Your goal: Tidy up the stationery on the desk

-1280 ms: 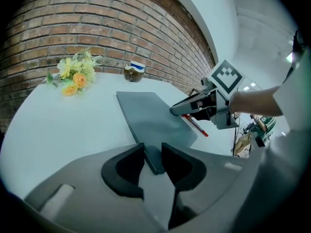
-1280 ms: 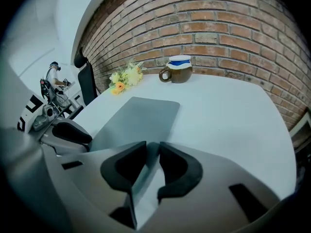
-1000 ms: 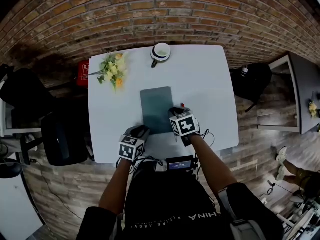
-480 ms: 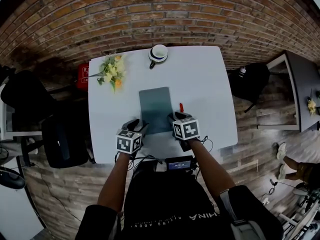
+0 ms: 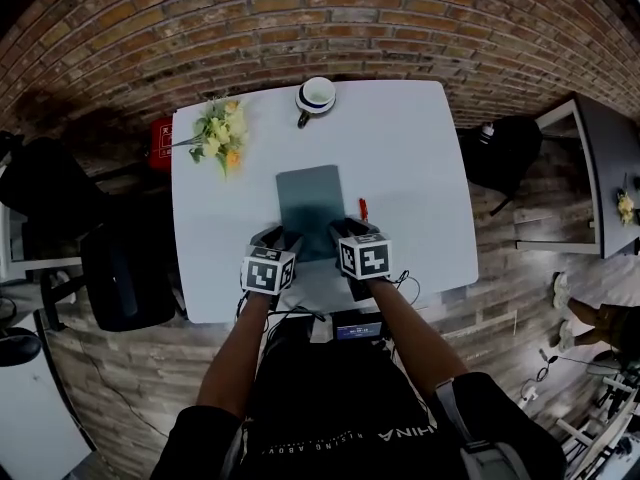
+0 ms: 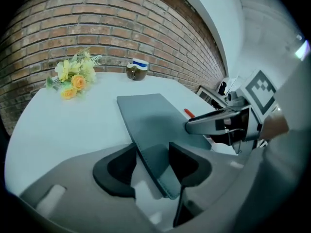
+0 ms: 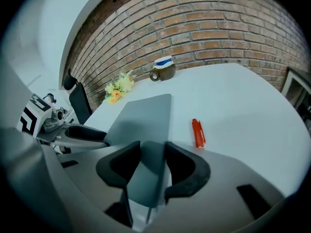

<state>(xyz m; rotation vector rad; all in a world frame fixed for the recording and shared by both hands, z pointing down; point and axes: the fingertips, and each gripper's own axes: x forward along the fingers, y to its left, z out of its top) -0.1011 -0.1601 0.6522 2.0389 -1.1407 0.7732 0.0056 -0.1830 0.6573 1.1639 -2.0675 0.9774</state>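
The grey folder (image 5: pixel 311 208) lies flat and closed in the middle of the desk (image 5: pixel 420 158), squared up with its near edge towards me. My left tongs (image 6: pixel 152 154) stand at its near left corner and my right tongs (image 7: pixel 152 152) at its near right corner. Both pairs of jaws have just been opening. Each now stands well apart with the folder's edge between the pads, and as far as I can see nothing is pinched, so neither has hold of it.

Just beside the folder's right edge lies a red pen (image 7: pixel 198 132), apart from it and untouched. Beyond the folder's far edge stands a cup (image 5: pixel 316 96), and off past its far left corner lie some flowers (image 5: pixel 222 133).

As I judge it, the folder is placed and let go, so that part looks finished. The pen seems to be the one loose piece of stationery left to deal with, and the right tongs are the nearer to it.
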